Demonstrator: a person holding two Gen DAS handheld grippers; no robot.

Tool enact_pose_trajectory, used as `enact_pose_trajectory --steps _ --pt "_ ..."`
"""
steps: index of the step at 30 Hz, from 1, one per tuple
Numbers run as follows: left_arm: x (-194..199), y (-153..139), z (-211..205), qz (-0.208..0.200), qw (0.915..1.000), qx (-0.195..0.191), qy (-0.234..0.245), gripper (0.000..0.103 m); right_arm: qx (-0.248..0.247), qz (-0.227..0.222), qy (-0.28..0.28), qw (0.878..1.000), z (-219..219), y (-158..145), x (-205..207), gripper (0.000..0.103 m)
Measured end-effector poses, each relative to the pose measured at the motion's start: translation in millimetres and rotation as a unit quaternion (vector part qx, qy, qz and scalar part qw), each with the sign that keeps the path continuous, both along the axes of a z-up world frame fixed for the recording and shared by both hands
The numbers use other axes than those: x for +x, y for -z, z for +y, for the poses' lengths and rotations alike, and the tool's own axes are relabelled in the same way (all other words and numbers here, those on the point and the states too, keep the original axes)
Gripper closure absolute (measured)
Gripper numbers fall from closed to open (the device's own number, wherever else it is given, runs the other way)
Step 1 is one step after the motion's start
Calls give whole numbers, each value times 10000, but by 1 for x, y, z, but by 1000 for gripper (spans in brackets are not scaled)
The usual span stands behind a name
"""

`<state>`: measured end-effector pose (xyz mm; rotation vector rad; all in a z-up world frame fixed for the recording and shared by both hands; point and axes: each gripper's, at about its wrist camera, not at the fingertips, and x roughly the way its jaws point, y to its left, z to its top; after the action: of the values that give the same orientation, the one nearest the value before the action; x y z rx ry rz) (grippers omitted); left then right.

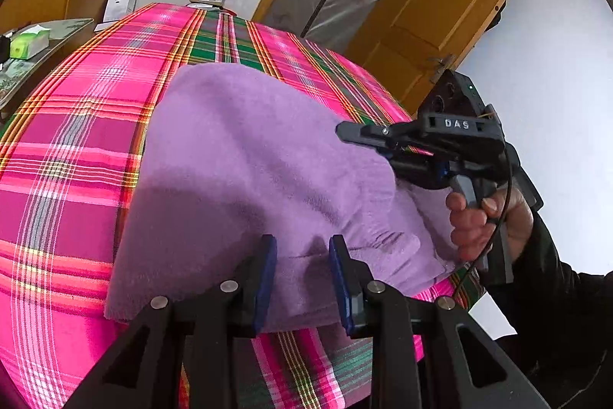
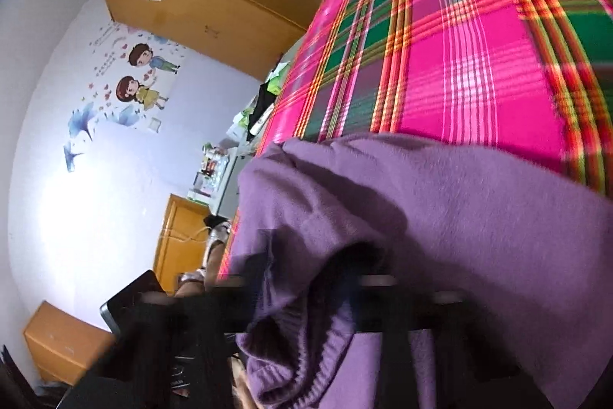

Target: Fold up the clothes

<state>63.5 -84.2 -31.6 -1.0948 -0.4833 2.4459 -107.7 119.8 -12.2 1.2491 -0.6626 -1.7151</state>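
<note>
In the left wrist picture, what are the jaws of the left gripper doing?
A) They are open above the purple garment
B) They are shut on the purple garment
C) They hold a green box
A: the left gripper shows a clear gap between its jaws, with the purple garment lying beneath.

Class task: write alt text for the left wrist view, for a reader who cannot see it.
A purple garment lies on a pink plaid bedcover. The open left claw hovers at its near edge, while the right claw, held in a hand, reaches over its right side.
</note>
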Motion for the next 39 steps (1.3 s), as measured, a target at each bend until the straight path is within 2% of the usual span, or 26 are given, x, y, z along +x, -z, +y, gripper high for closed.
enact_pose_trajectory --steps 4,9,13,16,17,19,27,31,34,39 --pt "4 2 0 32 10000 21 88 75 -228 230 325 9989 19 -13 -8 98" --pt "9 1 2 66 9999 -25 125 75 412 170 304 9985 18 4 -12 94" --pt "8 -3 5 103 9998 -50 165 75 261 476 469 9974 31 -8 1 74" --pt "7 -4 12 127 9996 -58 244 75 322 590 539 9963 38 -13 12 52" --pt "6 -4 15 130 9995 -66 277 75 360 533 529 9965 40 -11 16 50" --pt "5 -1 22 99 9992 -121 355 75 399 409 459 9973 41 -6 23 50" --pt "8 -2 34 129 9984 -261 490 75 350 404 131 9985 46 -4 56 50" --pt "10 -11 23 301 9991 -64 307 75 419 324 29 9986 42 -1 60 51" --pt "8 -10 16 235 9996 -70 121 75 471 264 -48 9985 39 1 63 51" --pt "7 -3 22 104 9996 -89 228 75 555 232 -177 9980 33 2 65 48"
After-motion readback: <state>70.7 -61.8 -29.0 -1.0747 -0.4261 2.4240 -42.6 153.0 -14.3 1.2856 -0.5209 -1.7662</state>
